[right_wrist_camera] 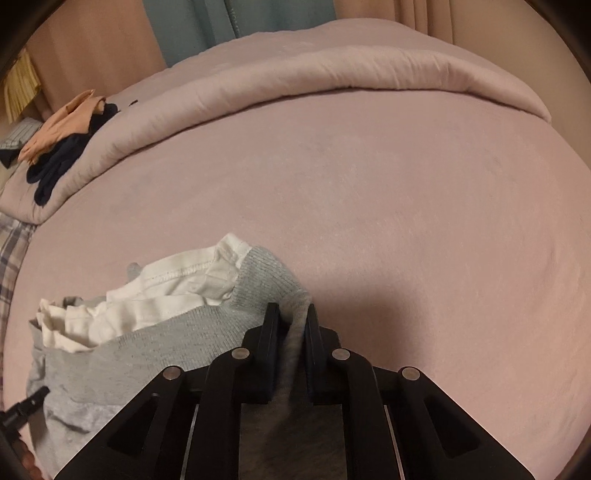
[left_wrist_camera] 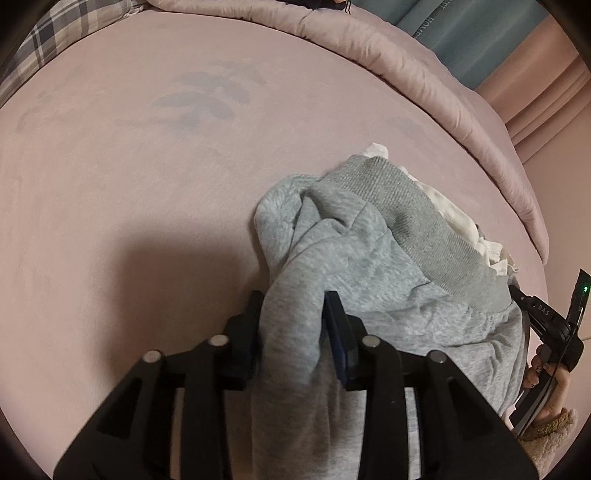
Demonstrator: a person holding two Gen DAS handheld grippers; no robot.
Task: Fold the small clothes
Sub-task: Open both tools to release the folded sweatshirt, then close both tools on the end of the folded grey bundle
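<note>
A small grey sweatshirt [left_wrist_camera: 373, 243] with a ribbed hem and a white lining [left_wrist_camera: 458, 210] lies bunched on the pink bed sheet [left_wrist_camera: 147, 206]. My left gripper [left_wrist_camera: 293, 306] is shut on a thick fold of its grey fleece, which fills the gap between the black fingers. In the right wrist view the same grey sweatshirt [right_wrist_camera: 147, 354] shows its white lining [right_wrist_camera: 166, 291], and my right gripper [right_wrist_camera: 292, 317] is shut on a thin fold near the ribbed hem. The right gripper's body and the hand holding it show at the left wrist view's right edge.
A rolled pink quilt [right_wrist_camera: 295, 74] runs along the far side of the bed. Peach and dark navy clothes [right_wrist_camera: 62, 144] lie on its left end. A plaid pillow [left_wrist_camera: 66, 40] sits at the far left, and teal fabric [left_wrist_camera: 469, 26] hangs beyond the quilt.
</note>
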